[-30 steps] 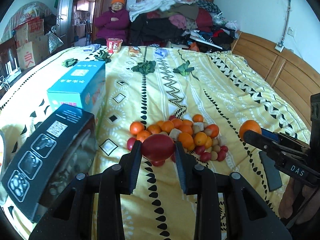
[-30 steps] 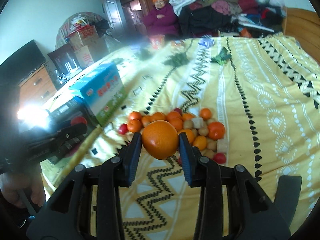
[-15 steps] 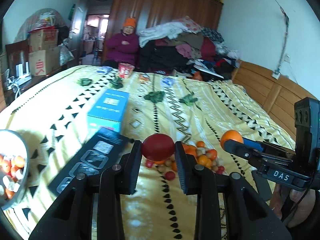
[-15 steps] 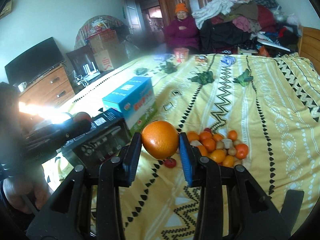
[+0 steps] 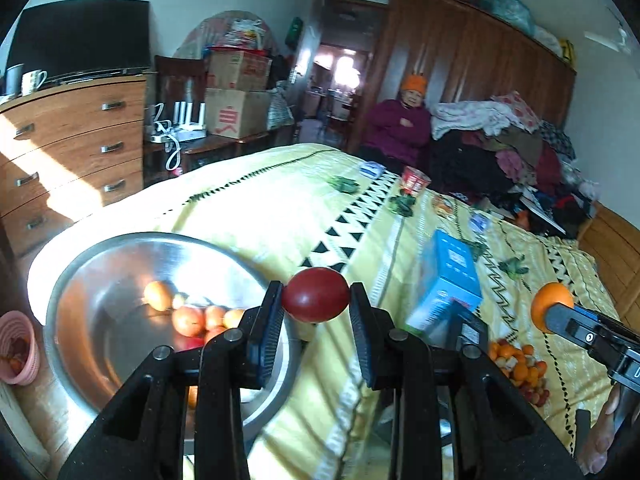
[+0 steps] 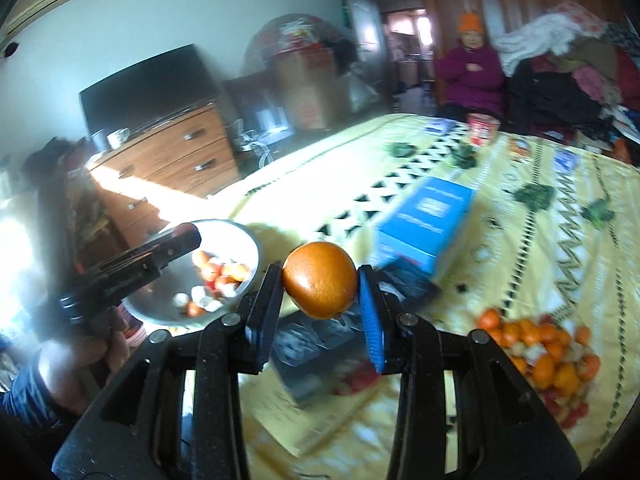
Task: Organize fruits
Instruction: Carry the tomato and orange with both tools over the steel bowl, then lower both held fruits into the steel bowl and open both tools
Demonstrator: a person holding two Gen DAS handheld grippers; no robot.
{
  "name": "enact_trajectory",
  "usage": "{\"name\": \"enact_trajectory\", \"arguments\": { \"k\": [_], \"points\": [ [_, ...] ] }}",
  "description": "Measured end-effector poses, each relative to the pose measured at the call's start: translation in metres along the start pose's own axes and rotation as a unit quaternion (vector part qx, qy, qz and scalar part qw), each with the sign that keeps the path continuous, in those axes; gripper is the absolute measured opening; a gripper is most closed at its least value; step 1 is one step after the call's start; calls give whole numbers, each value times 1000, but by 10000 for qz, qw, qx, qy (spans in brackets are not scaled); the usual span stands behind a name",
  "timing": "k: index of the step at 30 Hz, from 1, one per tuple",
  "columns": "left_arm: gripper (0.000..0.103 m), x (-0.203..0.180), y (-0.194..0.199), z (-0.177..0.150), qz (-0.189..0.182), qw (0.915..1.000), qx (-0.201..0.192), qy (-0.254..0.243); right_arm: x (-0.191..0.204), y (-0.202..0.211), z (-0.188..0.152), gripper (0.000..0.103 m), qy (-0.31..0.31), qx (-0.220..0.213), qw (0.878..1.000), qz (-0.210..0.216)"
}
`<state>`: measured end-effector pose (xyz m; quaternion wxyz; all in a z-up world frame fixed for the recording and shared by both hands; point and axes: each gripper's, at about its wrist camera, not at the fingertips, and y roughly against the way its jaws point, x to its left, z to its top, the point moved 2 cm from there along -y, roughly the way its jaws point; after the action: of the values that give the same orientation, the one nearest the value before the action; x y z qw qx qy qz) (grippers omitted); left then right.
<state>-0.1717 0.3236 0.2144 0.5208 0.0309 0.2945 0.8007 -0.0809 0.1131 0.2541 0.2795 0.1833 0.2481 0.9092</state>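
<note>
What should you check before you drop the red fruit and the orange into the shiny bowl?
1. Red fruit held tight between the left gripper fingers: ok.
2. Orange held tight in the right gripper: ok.
3. Metal bowl in sight with room left inside: ok, a few fruits lie at the bottom.
4. Red fruit right over the bowl: not ok, it seems to hang by the rim nearest the bedspread.
5. Orange over the bowl: not ok, the bowl sits off to its left.
6. Blue box out of the way: cannot tell, the picture is blurred.
</note>
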Motion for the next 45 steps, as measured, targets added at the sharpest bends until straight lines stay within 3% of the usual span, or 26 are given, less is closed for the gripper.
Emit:
{"name": "enact_trajectory", "arguments": {
  "k": [7, 15, 25, 31, 41, 42, 45],
  "points": [
    [33, 83, -8, 6, 867, 9955, 119, 353, 69, -65, 19, 38, 265, 367, 9970, 623],
    [33, 118, -42, -14, 1496, 9867, 633, 71, 121, -127, 11, 38, 551, 974, 9887, 999],
    [33, 145, -52, -24, 1627, 9836, 764, 175, 142, -175, -2, 38, 620, 1402, 9825, 1054],
    [33, 141, -59, -27, 1598, 9834, 860, -37, 145, -190, -8, 38, 529, 1563, 9807, 1050],
    [33, 150, -70, -32, 1621, 9807, 1093, 29, 147, -204, -17, 39, 449, 1777, 9780, 996],
    [35, 150, -71, -33, 1630, 9803, 1115, 33, 147, -205, -18, 39, 428, 1798, 9777, 994],
    [57, 153, -70, -33, 1713, 9790, 1103, 79, 146, -208, -20, 39, 389, 1872, 9770, 940]
  ]
}}
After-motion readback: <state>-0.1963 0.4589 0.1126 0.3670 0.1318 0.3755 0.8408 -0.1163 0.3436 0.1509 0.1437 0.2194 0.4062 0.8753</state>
